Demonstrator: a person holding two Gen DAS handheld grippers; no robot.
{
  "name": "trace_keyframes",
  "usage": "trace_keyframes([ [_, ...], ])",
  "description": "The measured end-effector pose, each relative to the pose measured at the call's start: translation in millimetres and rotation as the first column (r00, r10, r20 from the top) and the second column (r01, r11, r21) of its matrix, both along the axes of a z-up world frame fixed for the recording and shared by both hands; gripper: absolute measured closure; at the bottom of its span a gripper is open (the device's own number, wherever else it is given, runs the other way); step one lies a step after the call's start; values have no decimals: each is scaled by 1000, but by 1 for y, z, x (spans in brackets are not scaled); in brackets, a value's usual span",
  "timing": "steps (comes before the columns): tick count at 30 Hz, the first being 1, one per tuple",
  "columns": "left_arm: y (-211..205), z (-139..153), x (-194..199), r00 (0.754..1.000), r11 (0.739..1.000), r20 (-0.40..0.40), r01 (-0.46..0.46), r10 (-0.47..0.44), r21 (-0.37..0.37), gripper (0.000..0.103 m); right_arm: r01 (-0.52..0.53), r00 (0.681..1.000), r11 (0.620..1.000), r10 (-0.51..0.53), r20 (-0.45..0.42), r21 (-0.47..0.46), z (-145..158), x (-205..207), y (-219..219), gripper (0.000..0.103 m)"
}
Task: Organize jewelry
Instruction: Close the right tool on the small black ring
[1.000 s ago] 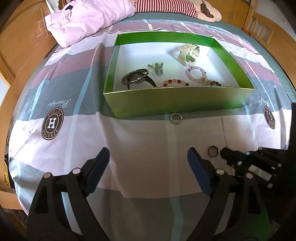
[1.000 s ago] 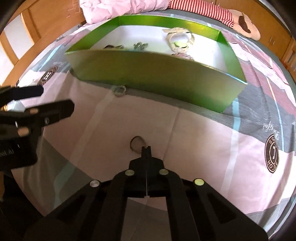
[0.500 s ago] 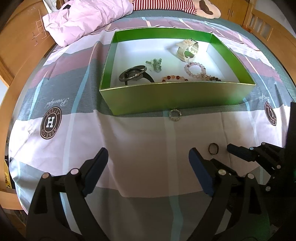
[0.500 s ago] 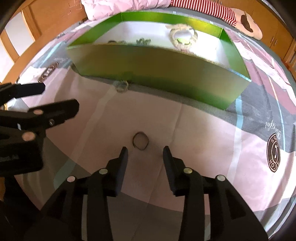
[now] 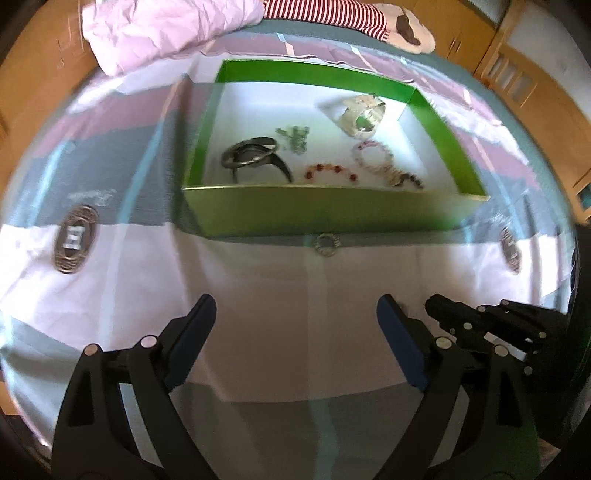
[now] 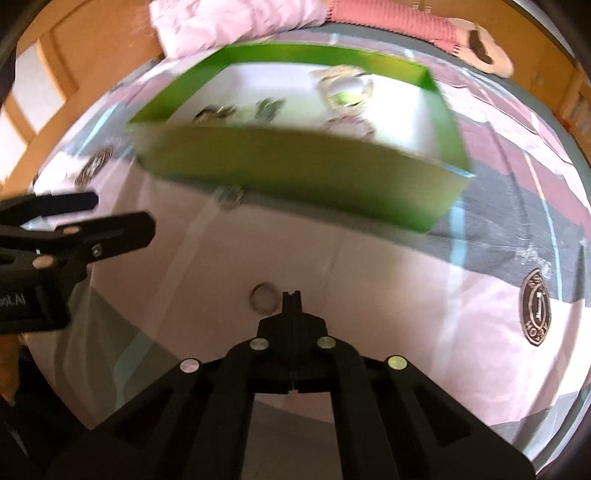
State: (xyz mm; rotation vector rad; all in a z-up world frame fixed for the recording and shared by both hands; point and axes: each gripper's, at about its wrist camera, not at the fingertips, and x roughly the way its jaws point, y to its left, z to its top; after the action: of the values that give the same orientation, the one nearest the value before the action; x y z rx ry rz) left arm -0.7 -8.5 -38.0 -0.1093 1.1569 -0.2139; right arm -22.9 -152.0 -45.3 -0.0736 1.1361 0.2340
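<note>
Now right gripper (image 6: 291, 295) pinched closed, nothing between fingertips, tip just beside small ring (image 6: 263, 297) on bedsheet (image 6: 388, 295), ring to its left, contact unclear. Left gripper (image 5: 295, 317) wide open, hovering over sheet, holding nothing. Beaded ring (image 5: 325, 244) on sheet against near wall of green box (image 5: 325, 214). Inside box: dark bangle (image 5: 251, 157), red bead bracelet (image 5: 330, 171), pink bead bracelet (image 5: 373, 153), pale cuff (image 5: 362, 116) toward far right corner.

the bed sheet (image 5: 258, 295) carries a green box (image 5: 325, 216), a beaded ring (image 5: 325, 244), a small ring (image 6: 263, 297) — and a pink quilt (image 5: 166, 29).
</note>
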Motion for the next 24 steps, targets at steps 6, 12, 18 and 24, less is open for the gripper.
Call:
trace_keyframes([
  [6,-15,-9,27,996,986,-76,36,-49,-161,13,49,999,999,-49,-16,11,-1,4,-17,100],
  [12,-25,-25,57,992,984,-128,-20,-3,-175,14,60,996,998,-59,-61,12,-11,1,-32,96],
  [18,-48,-48,64,988,998,-152,21,-29,-55,50,41,996,999,-40,-76,19,-15,2,-25,96],
  [24,-57,-53,67,990,999,-141,26,-31,-39,47,-6,998,999,9,-65,35,-13,-2,-9,96],
])
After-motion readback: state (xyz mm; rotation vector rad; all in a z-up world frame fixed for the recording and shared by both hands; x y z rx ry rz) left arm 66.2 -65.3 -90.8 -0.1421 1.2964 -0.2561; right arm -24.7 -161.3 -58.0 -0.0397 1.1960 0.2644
